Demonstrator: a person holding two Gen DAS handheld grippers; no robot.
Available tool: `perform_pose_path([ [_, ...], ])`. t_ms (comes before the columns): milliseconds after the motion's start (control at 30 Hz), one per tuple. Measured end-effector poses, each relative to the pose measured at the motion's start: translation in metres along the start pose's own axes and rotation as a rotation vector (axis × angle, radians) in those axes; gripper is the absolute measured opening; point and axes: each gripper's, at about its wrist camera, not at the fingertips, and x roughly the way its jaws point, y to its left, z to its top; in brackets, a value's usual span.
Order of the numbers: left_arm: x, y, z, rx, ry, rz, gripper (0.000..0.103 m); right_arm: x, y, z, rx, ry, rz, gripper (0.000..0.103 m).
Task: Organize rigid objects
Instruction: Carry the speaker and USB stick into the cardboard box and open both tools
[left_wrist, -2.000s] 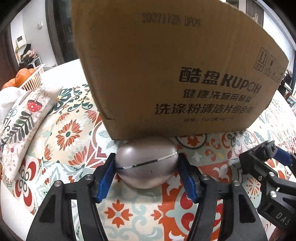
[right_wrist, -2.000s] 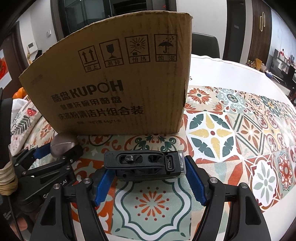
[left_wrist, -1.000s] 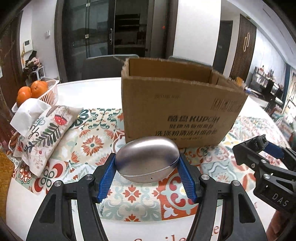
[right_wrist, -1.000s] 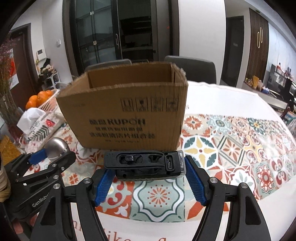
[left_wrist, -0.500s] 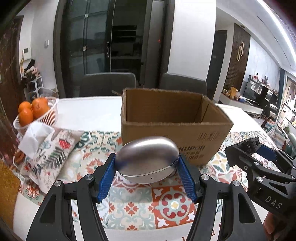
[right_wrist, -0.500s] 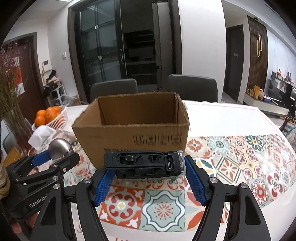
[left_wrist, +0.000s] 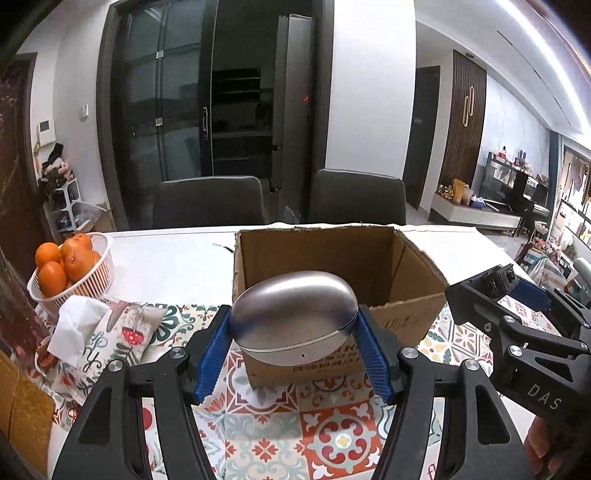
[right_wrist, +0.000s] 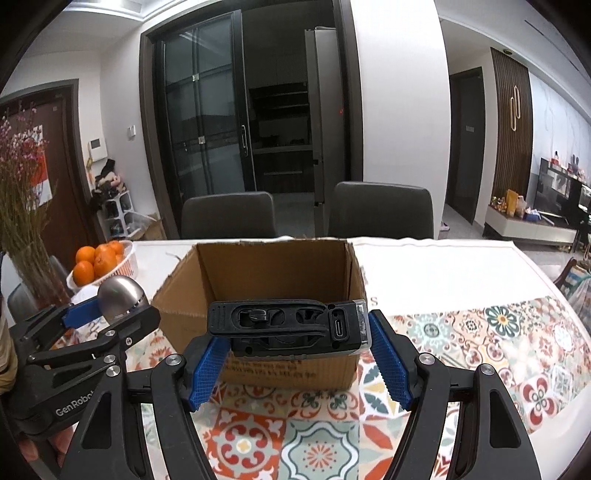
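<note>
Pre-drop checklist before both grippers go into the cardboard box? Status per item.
1. Left gripper shut on the silver egg-shaped case: ok.
2. Right gripper shut on the black device: ok.
3. Cardboard box open at the top, flaps out of the way: ok.
4. Box floor free for two items: cannot tell, the held items and near wall hide it.
5. Both items raised above the box's near rim: cannot tell; both overlap it in the wrist views.
6. The two grippers apart from each other, side by side: ok.
</note>
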Motion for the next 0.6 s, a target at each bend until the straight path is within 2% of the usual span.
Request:
perform_pose_path([
  [600, 0.034, 0.002, 0.040, 0.006, 0.033, -0.008, 0.064, 0.029, 0.003, 0.031, -0.018, -0.003, -0.001, 0.073],
])
